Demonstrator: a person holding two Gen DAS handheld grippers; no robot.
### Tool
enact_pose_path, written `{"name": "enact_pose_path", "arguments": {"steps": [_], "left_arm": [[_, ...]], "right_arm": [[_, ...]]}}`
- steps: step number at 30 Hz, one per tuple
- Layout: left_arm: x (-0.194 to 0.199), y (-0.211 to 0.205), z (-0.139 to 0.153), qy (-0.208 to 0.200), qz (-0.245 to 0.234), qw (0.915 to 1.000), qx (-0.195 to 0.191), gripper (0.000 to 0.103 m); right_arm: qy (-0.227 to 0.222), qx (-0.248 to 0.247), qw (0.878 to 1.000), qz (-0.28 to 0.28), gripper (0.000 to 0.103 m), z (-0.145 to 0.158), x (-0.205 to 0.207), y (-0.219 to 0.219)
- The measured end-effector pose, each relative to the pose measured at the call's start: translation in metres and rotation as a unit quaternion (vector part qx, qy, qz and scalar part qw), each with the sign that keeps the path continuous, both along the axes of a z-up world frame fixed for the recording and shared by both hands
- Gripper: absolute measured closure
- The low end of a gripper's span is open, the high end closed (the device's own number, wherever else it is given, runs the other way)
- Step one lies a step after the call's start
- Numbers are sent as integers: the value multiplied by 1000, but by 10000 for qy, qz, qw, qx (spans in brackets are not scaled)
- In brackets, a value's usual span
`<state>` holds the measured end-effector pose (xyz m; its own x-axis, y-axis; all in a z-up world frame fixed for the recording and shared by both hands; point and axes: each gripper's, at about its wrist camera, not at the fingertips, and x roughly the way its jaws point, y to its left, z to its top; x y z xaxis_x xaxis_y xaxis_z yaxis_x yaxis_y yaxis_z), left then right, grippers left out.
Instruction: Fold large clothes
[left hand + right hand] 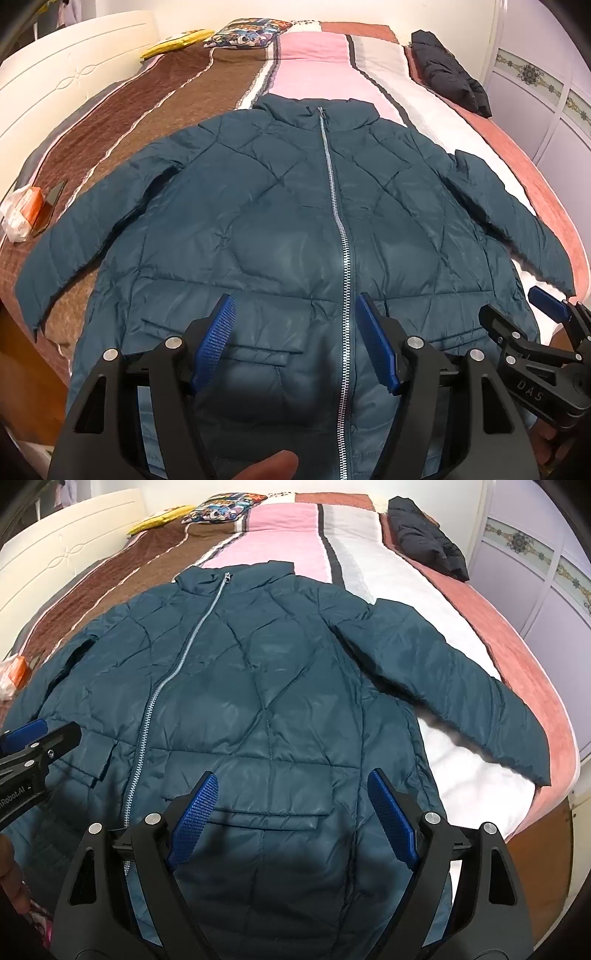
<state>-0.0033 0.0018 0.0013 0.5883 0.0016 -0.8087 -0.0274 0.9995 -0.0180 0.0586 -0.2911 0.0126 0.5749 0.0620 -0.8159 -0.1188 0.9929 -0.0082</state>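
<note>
A teal quilted puffer jacket (280, 221) lies flat, front up and zipped, on the bed, sleeves spread to both sides; it also fills the right wrist view (266, 686). My left gripper (295, 306) is open and empty, hovering above the jacket's lower front over the zipper. My right gripper (291, 779) is open and empty above the right pocket flap (273, 818). The right gripper also shows at the right edge of the left wrist view (546, 306). The left gripper shows at the left edge of the right wrist view (26, 738).
The striped bedspread (310, 70) covers the bed. A folded black jacket (447, 74) lies at the far right. Pillows (243, 35) lie at the head by the white headboard (70, 77). An orange-and-white packet (22, 210) and a dark phone (51, 203) lie left. A wardrobe (546, 96) stands right.
</note>
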Motion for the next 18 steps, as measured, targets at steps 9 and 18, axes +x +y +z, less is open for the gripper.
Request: {"name": "enact_pose_path", "arguments": {"steps": [9,18], "left_arm": [[2,1,-1,33,7,10000,-30,37],[4,10,-3,123,85,9999,-82,37]], "right_arm": [[64,81,9999,-1,20,-3,-1,5],[99,162,9998,-33,20,-6,1,0]]}}
